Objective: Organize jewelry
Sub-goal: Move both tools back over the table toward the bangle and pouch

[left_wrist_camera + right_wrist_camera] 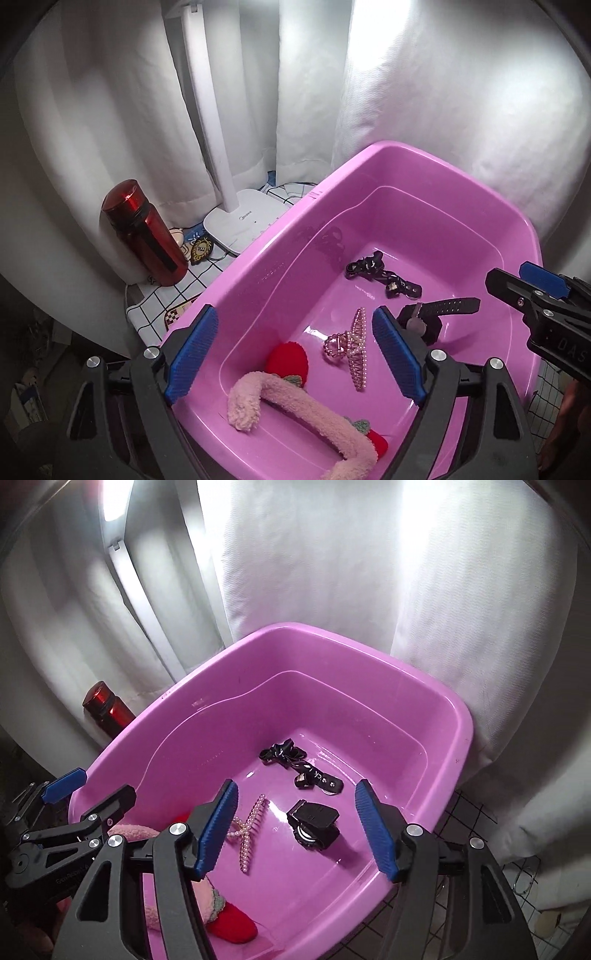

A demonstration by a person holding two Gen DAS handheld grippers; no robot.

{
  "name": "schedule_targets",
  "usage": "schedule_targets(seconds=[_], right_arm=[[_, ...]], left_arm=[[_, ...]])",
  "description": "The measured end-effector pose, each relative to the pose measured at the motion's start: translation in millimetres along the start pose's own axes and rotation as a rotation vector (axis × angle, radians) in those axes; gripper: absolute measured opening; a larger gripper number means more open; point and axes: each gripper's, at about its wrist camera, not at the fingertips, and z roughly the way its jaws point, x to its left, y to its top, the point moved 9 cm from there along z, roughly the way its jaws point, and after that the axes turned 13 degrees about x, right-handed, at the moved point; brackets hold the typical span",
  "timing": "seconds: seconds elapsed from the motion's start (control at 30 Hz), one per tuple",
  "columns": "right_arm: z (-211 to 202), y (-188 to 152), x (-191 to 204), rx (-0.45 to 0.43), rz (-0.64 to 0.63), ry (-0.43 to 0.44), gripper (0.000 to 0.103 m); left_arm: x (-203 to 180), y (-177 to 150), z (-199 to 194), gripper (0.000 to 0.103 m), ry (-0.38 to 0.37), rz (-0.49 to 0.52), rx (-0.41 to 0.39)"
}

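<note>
Lying between the open left tool [293, 354]: pearl clip [354, 347].

My left gripper [293, 354] has two matte black plastic arms with triangular cut-outs, round silver screw heads at the joints, and ribbed blue pads [397, 356] lining the inner face of each finger. My right gripper [299, 834] is built the same: black frame, silver screws, ribbed blue pads [375, 834]. Seen from the left, its side bears pale embossed letters, partly unreadable.
</note>
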Motion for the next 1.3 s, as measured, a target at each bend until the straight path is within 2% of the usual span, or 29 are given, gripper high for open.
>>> schedule_targets(seconds=[0.33,0.53,0.73,1.03,1.3], right_arm=[[-20.1,-22.1,-3.6,-0.036,0.03,0.023,0.063],[-39.8,-45.2,-15.1,-0.066,0.066,0.022,0.063],[-63.2,-70.7,-35.2,-0.099,0.124,0.016,0.063],[-102.8,-124.9,-73.2,-0.15,0.214,-0.011,0.063],[-126.7,-190.1,-123.5,-0.151,0.324,-0.055,0.063]], left_arm=[[-11.7,-9.1,-14.8,0.084,-0.039,0.01,-0.018],[-33.8,-17.5,-31.6,0.084,-0.062,0.049,-0.046],[-71.3,-34.9,-45.1,0.084,-0.117,0.108,-0.046],[-123.1,-51.9,-78.5,0.084,-0.179,0.204,-0.089],[-170.3,-72.0,-102.8,0.084,-0.235,0.28,-0.112]])
